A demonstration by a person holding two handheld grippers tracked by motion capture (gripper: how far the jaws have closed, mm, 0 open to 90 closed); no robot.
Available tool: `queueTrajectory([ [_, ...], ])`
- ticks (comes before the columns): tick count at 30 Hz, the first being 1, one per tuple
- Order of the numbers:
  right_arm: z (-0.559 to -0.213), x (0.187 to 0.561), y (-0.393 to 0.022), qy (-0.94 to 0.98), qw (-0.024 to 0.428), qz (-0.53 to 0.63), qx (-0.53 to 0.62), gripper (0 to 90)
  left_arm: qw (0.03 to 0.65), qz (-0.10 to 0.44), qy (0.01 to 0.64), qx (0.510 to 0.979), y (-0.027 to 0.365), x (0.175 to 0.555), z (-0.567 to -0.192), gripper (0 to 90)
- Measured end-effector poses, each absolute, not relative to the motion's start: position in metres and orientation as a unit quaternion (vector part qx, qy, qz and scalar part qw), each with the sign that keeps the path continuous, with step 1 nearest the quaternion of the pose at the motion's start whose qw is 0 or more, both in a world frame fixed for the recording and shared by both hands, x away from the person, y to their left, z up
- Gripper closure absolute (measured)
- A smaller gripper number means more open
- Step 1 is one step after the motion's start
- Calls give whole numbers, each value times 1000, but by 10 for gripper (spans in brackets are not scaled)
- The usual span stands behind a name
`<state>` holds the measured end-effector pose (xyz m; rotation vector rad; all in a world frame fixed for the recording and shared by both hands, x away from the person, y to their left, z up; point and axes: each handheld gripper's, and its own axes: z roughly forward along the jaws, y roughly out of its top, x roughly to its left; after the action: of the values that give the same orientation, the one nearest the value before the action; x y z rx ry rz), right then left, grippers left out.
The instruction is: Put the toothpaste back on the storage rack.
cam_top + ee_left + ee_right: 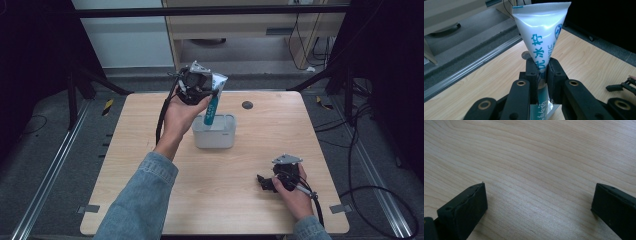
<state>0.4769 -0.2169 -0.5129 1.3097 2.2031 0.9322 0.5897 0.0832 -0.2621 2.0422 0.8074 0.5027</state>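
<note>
Right gripper (265, 183) idle, jaws apart on table (150, 150); left gripper (541, 75) clamped on tube (541, 32), long axis near-vertical, cap end over bin (215, 137) directly below.

The white tube (541, 30) is showing teal Chinese characters running down its side, among them 冰柠, with small Latin letters beside them ending in "TIC" and a round blue emblem too small to read
</note>
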Motion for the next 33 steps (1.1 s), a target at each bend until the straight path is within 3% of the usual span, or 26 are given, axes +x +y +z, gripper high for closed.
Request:
queueTrajectory([
  [33,-513,477,-217,789,203,336,473,4,427,202,307,826,55,617,-276,802],
])
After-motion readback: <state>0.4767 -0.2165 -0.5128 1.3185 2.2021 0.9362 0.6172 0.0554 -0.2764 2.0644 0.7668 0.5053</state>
